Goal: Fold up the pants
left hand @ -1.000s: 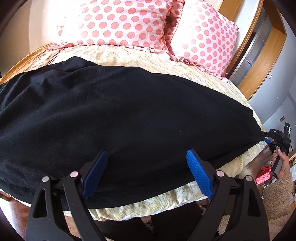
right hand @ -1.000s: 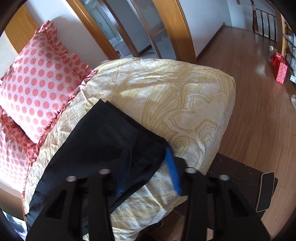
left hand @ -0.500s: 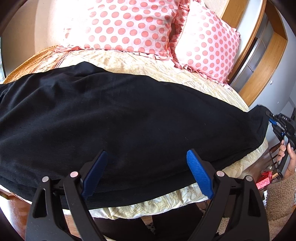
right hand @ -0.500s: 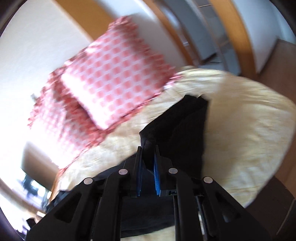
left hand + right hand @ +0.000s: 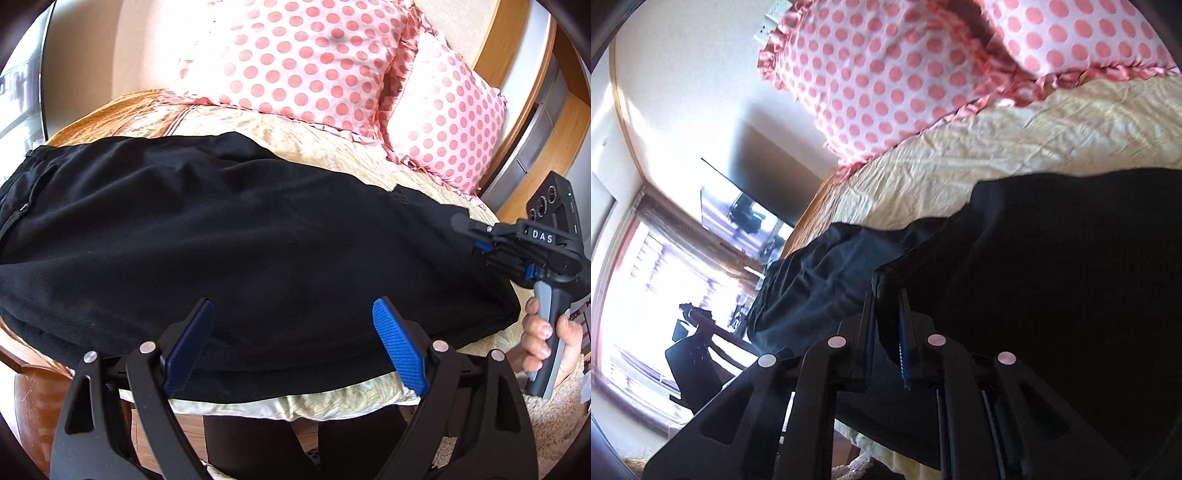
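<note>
Black pants (image 5: 240,236) lie lengthwise across the bed, waist at the left. My left gripper (image 5: 291,325) is open and empty, hovering over the pants' near edge. My right gripper (image 5: 886,306) is shut on the pants' leg end (image 5: 1034,295), which is lifted and carried back over the leg. The right gripper also shows in the left wrist view (image 5: 476,243) at the right, held by a hand, pinching the cuff above the bed.
Two pink polka-dot pillows (image 5: 314,59) stand at the head of the bed. The yellow bedspread (image 5: 332,398) hangs over the near edge. A window and dark screen (image 5: 738,210) are beyond the bed's far side. A wooden wardrobe (image 5: 535,110) stands at the right.
My right gripper closed on the leg end, lifted it and swung it leftward over the pants. My left gripper stayed open over the near edge.
</note>
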